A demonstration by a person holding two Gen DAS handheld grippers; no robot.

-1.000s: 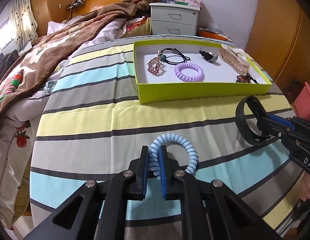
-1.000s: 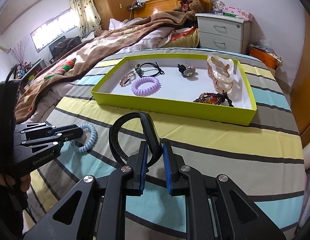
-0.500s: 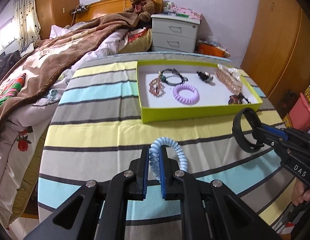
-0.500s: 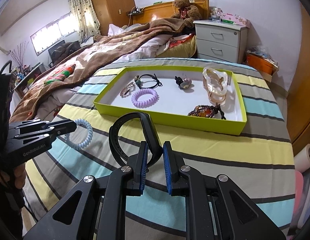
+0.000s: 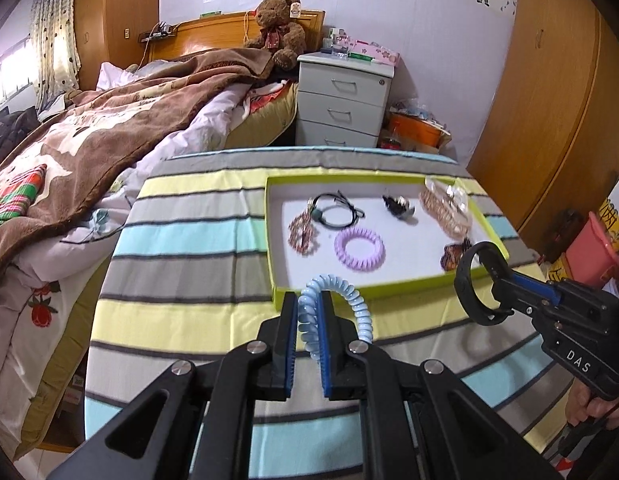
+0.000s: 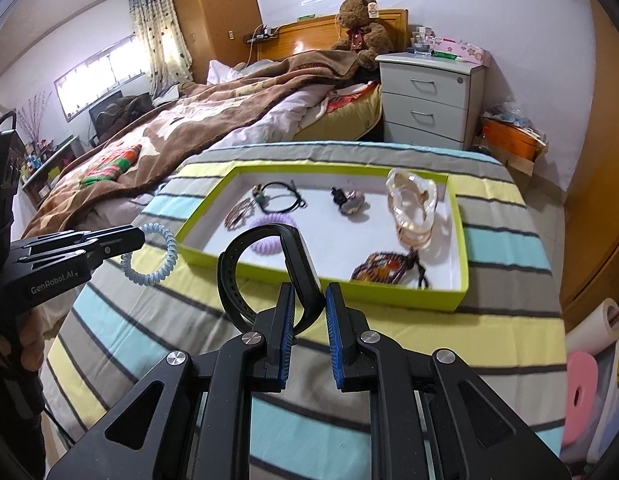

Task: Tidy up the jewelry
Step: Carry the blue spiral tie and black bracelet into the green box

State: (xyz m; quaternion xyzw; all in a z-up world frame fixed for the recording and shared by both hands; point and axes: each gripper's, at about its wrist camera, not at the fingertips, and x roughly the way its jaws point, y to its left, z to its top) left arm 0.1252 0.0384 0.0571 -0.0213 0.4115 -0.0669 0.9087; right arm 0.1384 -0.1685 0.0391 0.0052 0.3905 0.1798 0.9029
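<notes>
Bedroom w/ unmade bed (image 5: 109,128), grey nightstand (image 5: 343,100), wood wardrobe (image 5: 549,80), curtained window (image 6: 105,72).

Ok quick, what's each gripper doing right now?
Left gripper: shut on the blue coil hair tie.
Right gripper: shut on the black band.

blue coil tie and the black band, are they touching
Apart. The left wrist view shows the blue coil tie in the left tool and the black band in the right tool, with striped sheet between them.

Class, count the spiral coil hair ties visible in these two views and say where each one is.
2. The blue coil tie is clamped in the left gripper; the purple coil tie lies in the green tray.
</notes>
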